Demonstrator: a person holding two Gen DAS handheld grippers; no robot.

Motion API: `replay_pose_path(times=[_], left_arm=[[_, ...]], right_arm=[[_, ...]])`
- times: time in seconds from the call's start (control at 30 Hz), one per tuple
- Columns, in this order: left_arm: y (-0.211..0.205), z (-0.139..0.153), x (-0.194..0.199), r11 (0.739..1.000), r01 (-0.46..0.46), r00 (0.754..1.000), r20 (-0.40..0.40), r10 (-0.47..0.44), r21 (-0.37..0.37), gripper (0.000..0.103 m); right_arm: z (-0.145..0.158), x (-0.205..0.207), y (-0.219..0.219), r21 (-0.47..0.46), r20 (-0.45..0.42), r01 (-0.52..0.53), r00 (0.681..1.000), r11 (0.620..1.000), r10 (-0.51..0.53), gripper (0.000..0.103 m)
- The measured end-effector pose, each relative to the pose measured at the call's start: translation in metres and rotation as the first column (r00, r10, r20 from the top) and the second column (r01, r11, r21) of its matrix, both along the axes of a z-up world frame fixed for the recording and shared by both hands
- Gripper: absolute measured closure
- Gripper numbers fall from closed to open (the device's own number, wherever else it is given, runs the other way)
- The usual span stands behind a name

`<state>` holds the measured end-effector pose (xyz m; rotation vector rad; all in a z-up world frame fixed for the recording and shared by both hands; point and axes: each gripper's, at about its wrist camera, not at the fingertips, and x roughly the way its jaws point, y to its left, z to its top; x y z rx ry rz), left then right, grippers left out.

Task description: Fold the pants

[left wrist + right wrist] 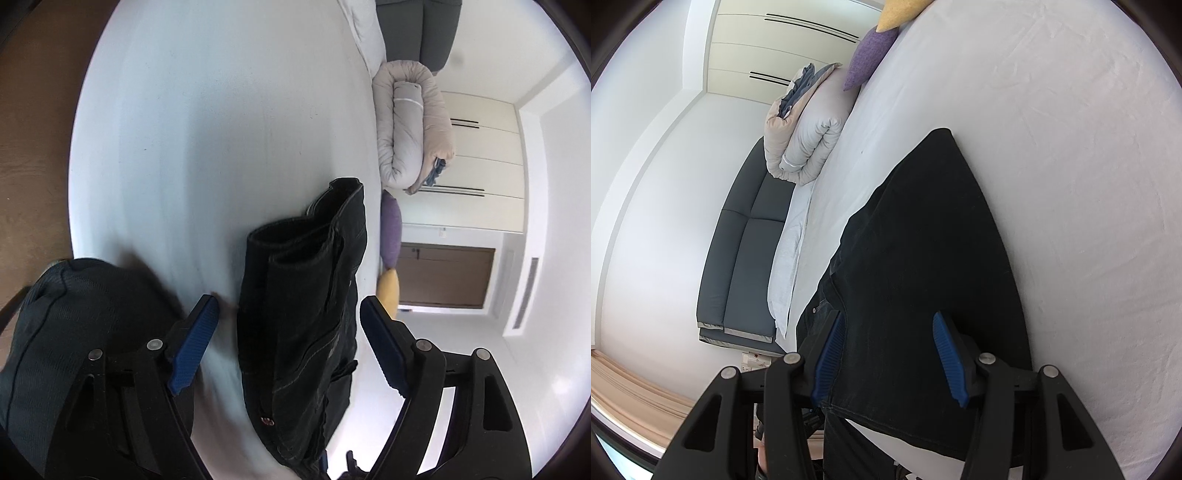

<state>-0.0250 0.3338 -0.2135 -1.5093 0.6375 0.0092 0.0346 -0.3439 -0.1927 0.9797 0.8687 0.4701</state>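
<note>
While the black pants [923, 258] lay on the white bed [1071, 184], partly folded, your right gripper [890, 354] hovered low over the wide dark panel, its blue fingers [947, 358] spread with cloth between them; I could not tell whether they pressed on it. Your left gripper [288, 347] had its fingers [194, 343] spread well apart, and the bunched pants [299, 314], leg cuffs and a rivet showing, sat in the gap without touching either finger. A dark sleeve [66, 332] filled that view's lower left. A rolled duvet [805, 125], a purple pillow [870, 57] and a yellow one [899, 13] lay along the bed's far edge.
</note>
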Motion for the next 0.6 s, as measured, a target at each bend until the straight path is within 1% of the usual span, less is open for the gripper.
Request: replay_pose_path(times=[0.1,0.17,0.23,0.33,0.43,0.6], left_arm=[[0.006,-0.003,-0.008,1.0,0.01,1.0,0.027,-0.01,-0.007,0.025],[0.007,-0.003,-0.015,1.0,0.015,1.0,0.024,-0.014,-0.012,0.025],[0.003,0.002,-0.017,0.999,0.043,0.998,0.05,-0.042,-0.011,0.025],[-0.002,0.005,-0.012,0.997,0.078,0.994,0.075,-0.079,0.015,0.025],[-0.001,0.001,0.002,0.992,0.115,0.991,0.067,-0.118,0.052,0.025],[0.007,-0.003,0.007,0.997,0.077,0.994,0.072,-0.078,0.008,0.025]], right_arm=[[0.001,0.0,0.0,-0.002,-0.002,-0.001,1.0,1.0,0.001,0.049],[0.002,0.001,0.001,-0.008,-0.005,-0.002,1.0,1.0,0.002,0.049],[0.003,0.001,0.002,-0.014,-0.004,-0.005,1.0,1.0,0.005,0.049],[0.004,0.001,0.001,-0.018,-0.006,-0.008,1.0,1.0,0.008,0.049],[0.004,0.0,0.0,-0.014,-0.007,-0.008,1.0,1.0,0.007,0.049],[0.003,-0.001,0.0,-0.022,-0.007,-0.01,1.0,1.0,0.01,0.049]])
